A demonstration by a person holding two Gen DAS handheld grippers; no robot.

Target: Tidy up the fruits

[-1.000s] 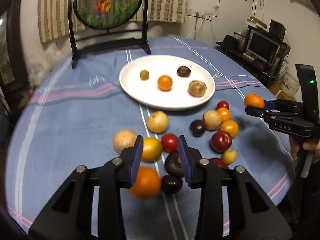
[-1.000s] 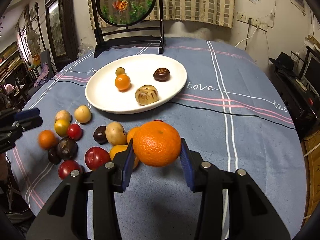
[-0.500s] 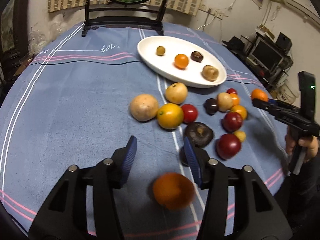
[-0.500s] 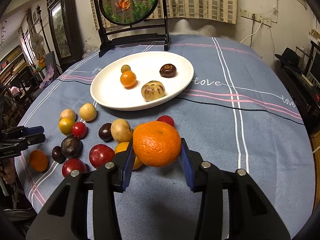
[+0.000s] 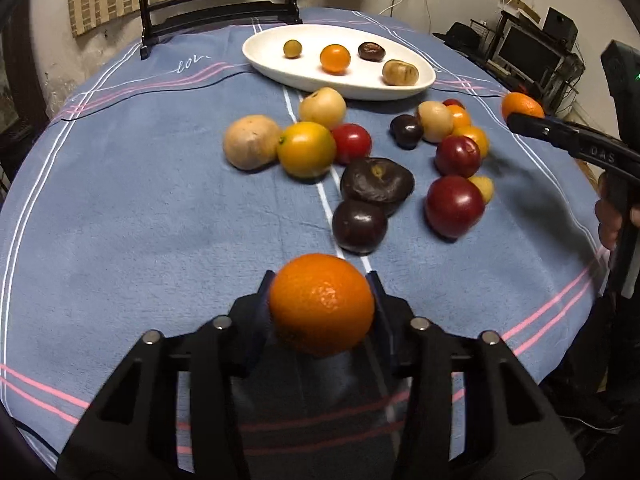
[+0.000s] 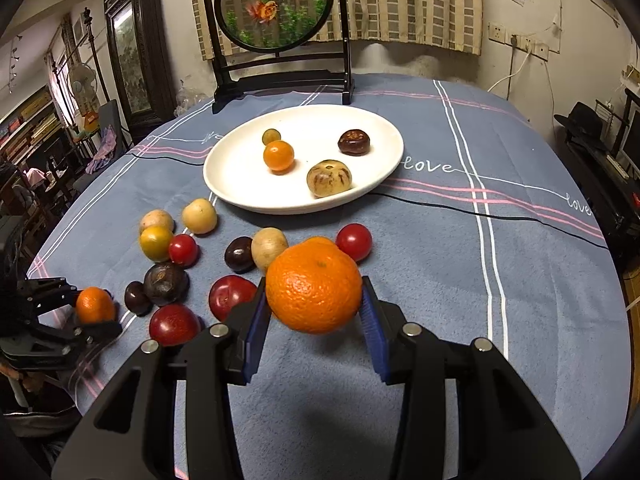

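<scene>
Two oranges in play: our left hand-held gripper is pinching one orange just above the counter, and our right hand-held gripper has its blue pads clamped on a second orange. Past those, loose fruit sits scattered on the blue cloth, and further back the white plate holds four small fruits, near the fish screen.
</scene>
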